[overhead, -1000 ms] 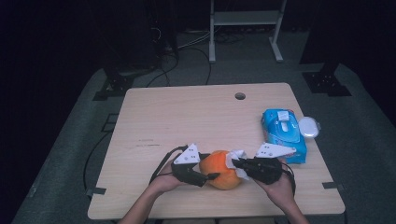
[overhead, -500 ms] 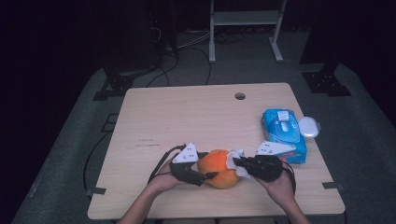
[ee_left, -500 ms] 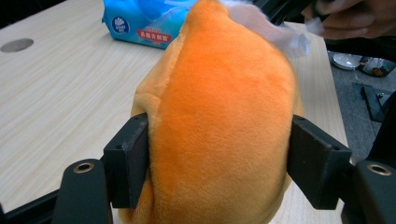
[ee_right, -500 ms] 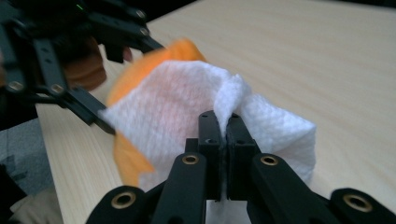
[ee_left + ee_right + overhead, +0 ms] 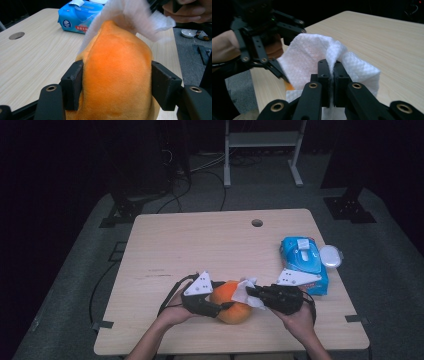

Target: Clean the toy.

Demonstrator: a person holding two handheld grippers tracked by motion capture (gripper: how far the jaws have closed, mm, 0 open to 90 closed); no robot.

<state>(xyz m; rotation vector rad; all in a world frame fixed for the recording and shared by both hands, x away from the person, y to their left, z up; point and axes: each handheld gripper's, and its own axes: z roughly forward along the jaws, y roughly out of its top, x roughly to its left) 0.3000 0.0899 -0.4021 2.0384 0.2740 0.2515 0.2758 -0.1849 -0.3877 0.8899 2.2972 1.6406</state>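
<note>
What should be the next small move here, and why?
Probably draw the white wipe across the orange plush toy with the right gripper. That gripper pinches the wipe, which already lies on the toy's top, while the left gripper, its jaws just closed further, clamps the toy steady.

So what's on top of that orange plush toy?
A white wipe is draped over the orange plush toy, pinched by the right gripper. The plush under the wipe is hidden.

orange plush toy (image 5: pixel 232 302), white dimpled tissue (image 5: pixel 312 57), blue wipes pack (image 5: pixel 302 262), pale wood-grain table (image 5: pixel 200 245)
</note>
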